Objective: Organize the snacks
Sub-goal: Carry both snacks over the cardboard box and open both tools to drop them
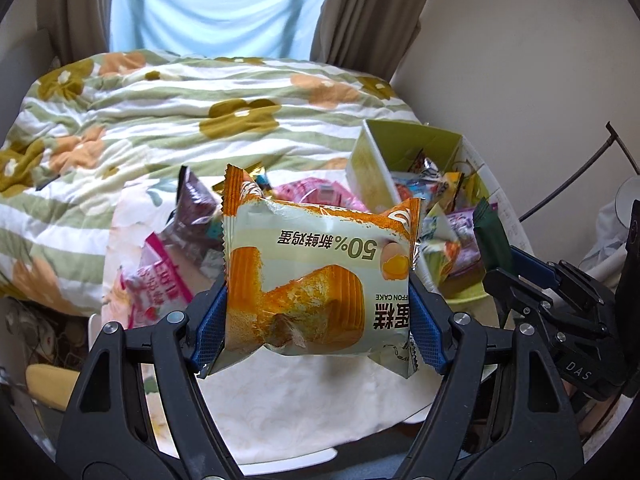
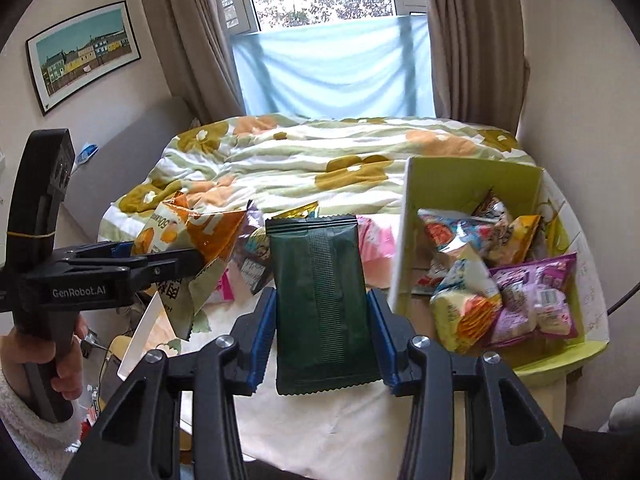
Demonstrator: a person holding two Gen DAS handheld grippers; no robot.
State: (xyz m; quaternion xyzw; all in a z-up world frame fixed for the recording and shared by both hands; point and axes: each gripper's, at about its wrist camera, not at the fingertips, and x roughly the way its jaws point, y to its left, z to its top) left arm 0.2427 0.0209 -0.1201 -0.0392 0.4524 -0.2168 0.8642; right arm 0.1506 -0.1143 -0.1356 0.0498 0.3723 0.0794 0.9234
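The left hand-held gripper (image 1: 318, 312) clasps an orange cake packet (image 1: 316, 276) while the right hand-held gripper (image 2: 322, 344) grips a dark green packet (image 2: 322, 300) beside the snack-filled green box (image 2: 472, 184)

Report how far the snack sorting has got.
Done: several packets already lie in the light green cardboard box. In hand: the left gripper grips an orange-and-cream chiffon cake packet; the right gripper grips a dark green foil packet. Left: pink and purple packets still lie loose on the white cloth.
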